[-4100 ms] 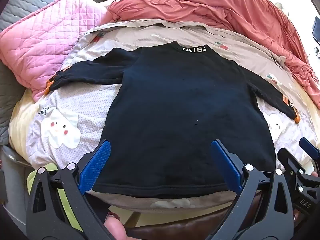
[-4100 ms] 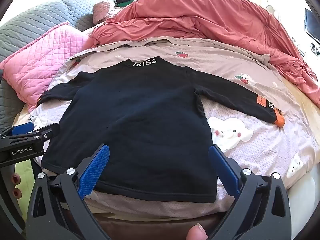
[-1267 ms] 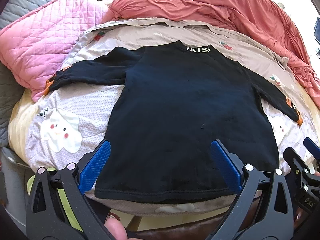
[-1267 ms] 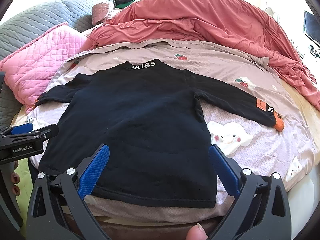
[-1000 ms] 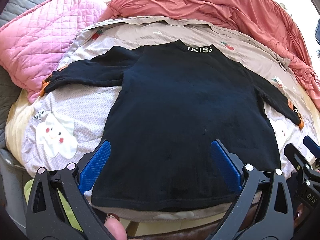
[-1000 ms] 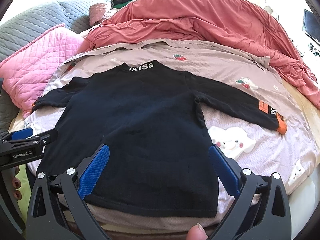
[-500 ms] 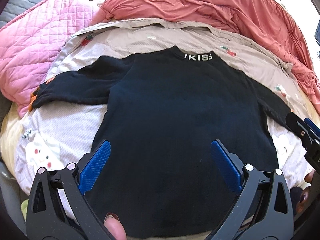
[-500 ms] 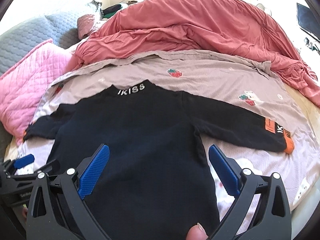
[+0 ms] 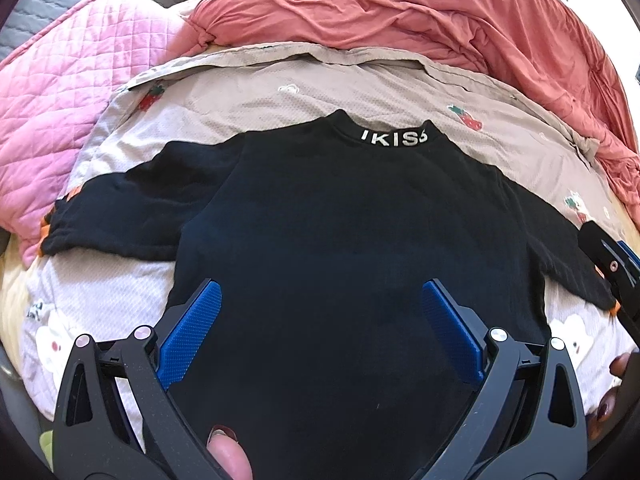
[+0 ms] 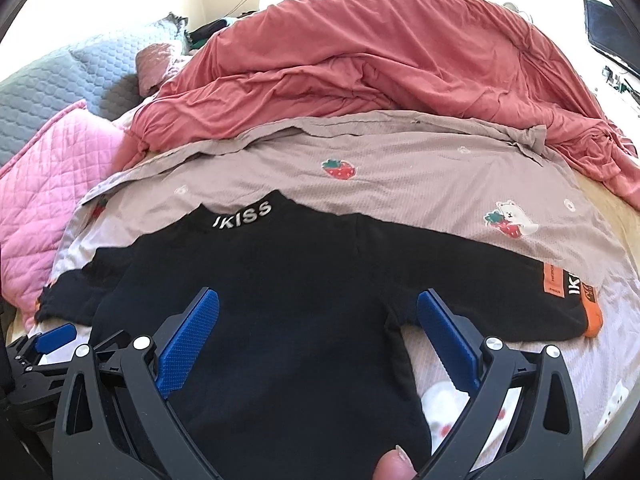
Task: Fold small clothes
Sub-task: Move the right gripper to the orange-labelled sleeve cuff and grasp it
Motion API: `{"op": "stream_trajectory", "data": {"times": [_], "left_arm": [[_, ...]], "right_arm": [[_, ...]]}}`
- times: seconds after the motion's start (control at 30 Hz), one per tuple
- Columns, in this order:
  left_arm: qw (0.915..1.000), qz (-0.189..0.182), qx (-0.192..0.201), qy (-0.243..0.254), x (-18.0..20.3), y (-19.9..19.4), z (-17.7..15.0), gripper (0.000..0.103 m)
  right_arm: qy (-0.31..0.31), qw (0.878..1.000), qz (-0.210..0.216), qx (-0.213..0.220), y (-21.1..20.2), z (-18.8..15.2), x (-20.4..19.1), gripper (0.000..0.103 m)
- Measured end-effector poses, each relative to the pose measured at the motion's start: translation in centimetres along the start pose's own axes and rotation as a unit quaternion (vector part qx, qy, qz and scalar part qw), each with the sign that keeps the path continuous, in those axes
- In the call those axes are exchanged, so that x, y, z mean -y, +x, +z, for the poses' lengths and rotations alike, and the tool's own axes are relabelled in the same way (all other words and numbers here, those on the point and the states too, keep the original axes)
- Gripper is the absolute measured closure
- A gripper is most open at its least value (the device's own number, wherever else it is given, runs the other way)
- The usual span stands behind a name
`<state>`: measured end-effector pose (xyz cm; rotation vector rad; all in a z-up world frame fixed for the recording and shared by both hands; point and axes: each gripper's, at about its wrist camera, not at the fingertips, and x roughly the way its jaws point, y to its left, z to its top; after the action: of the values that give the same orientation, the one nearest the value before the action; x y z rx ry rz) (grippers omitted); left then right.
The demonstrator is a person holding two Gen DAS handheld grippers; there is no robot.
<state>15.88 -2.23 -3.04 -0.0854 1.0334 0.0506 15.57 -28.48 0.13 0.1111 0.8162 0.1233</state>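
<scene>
A small black long-sleeved top lies flat on the bed, face up, white lettering on its collar, both sleeves spread out. Its right sleeve ends in an orange cuff. My left gripper hovers open over the middle of the top's body, nothing between its blue pads. My right gripper is open too, above the top's right half near the armpit. The right gripper's tip shows at the right edge of the left wrist view, and the left gripper at the lower left of the right wrist view.
The top rests on a beige strawberry-print sheet. A rumpled coral duvet is heaped behind it. A pink quilted pillow lies to the left, with grey quilted bedding beyond. A dark screen stands far right.
Both grippers have moved forward from the hem over the top's body, toward the collar. Both stay open. The top has not moved.
</scene>
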Motion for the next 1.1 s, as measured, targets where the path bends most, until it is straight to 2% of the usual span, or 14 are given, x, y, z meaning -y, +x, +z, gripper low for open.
{"op": "stream_trajectory", "data": {"times": [0.2, 0.37, 0.53, 0.73, 0.83, 0.97, 1.1], "left_arm": [[0.9999, 0.004, -0.011, 0.005, 1.5, 2.1, 1.7, 0.009], [0.9998, 0.005, -0.02, 0.002, 2.6, 3.7, 1.9, 0.009], [0.9994, 0.005, -0.032, 0.012, 3.9, 5.3, 1.5, 0.009], [0.9984, -0.005, -0.043, 0.037, 6.4, 7.0, 1.4, 0.009], [0.9976, -0.015, -0.047, 0.05, 7.9, 7.6, 1.5, 0.009], [0.9965, -0.021, -0.039, 0.071, 9.4, 8.1, 1.7, 0.009], [0.9964, -0.036, -0.042, 0.064, 9.7, 9.2, 2.0, 0.009]], "right_arm": [[0.012, 1.0, -0.018, 0.009, 1.3, 0.8, 2.9, 0.004], [0.049, 0.997, -0.057, 0.008, 2.7, 0.9, 8.1, 0.004], [0.1, 0.989, -0.106, 0.002, 3.7, 0.7, 14.3, 0.004], [0.16, 0.973, -0.167, -0.003, 4.0, -0.6, 21.8, 0.004], [0.197, 0.96, -0.198, -0.007, 3.7, -1.8, 25.6, 0.004], [0.227, 0.948, -0.221, -0.018, 3.6, -3.0, 29.2, 0.004], [0.24, 0.938, -0.247, -0.042, 4.2, -4.3, 32.3, 0.004]]}}
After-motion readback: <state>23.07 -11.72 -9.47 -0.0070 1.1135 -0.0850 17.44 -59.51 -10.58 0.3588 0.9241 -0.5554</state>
